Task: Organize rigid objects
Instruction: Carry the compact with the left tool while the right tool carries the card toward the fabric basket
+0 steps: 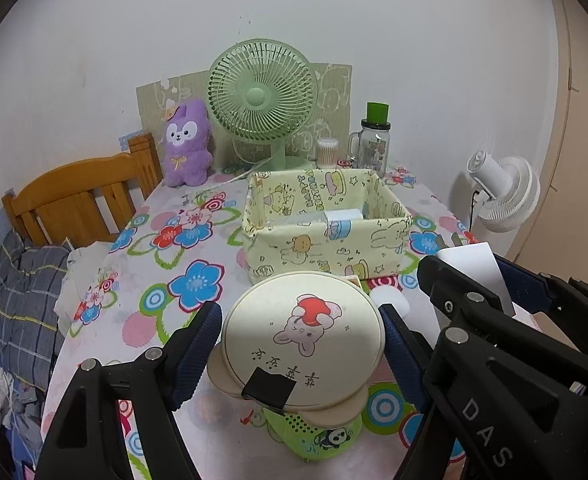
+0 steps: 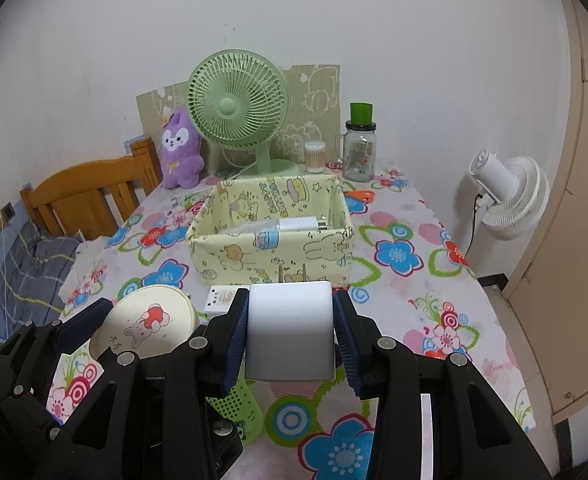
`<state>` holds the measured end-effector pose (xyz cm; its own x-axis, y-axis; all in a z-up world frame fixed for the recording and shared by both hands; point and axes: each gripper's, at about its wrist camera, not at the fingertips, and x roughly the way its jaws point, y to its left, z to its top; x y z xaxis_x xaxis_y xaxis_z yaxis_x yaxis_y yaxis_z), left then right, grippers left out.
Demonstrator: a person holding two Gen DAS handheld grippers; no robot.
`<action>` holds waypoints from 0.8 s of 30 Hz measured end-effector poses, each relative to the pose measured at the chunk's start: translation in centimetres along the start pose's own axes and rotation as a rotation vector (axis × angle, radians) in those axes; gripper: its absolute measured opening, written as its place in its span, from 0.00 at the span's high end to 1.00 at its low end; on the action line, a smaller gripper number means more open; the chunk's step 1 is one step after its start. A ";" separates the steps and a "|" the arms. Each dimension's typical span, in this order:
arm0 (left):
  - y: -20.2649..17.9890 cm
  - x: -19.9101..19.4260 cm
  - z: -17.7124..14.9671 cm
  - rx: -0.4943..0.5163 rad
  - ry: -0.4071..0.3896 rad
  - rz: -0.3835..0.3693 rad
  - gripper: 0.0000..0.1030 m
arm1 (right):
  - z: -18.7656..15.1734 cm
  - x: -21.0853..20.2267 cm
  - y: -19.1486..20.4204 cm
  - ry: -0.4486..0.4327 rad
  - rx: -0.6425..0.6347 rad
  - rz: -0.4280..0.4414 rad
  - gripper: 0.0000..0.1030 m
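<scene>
Right now your left gripper [image 1: 300,354] holds a round cream-coloured case [image 1: 302,340] between its blue pads [image 1: 200,344], lifted off the table; its lid shows a cartoon rabbit with a red bow and a line of characters too stylised to read with certainty, with a black tab on its near edge. Your right gripper [image 2: 290,336] is clamped on a plain white block [image 2: 290,332] (no label visible on it), also clear of the table. On the right gripper's arm, as the left camera sees it, the letters "DAS" [image 1: 488,432] can be read. Ahead of both tools sits an open fabric storage box [image 2: 272,258], pale yellow with cartoon animals and the words "HAPPY BIRTHDAY" printed inside its far wall; a white item lies within it. A small white flat object [image 2: 222,298] rests on the table just in front of the box, and a green perforated item with a panda print [image 1: 318,432] lies under the held case. The table wears a cloth [image 2: 406,256] of bright blue, red and pink flowers. At its far edge stand a green desk fan [image 1: 262,92], a purple plush toy [image 1: 186,144], a tub of cotton swabs [image 1: 327,152] and a glass jar with a green cap [image 1: 374,140]. Beyond are a white wall, a wooden bed frame [image 1: 78,196] with plaid bedding to the left, and a white fan [image 2: 510,196] to the right.
</scene>
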<state>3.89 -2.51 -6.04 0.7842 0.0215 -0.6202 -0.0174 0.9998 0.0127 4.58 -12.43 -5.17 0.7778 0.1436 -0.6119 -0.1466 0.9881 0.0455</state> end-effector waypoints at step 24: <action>-0.3 4.9 5.6 0.018 0.005 0.002 0.22 | 5.7 5.1 -1.2 0.005 0.016 0.011 0.57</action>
<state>11.24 -2.67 -4.73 0.7811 0.0235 -0.6240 -0.0074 0.9996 0.0284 12.20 -12.62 -3.88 0.7732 0.1539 -0.6152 -0.1448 0.9873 0.0651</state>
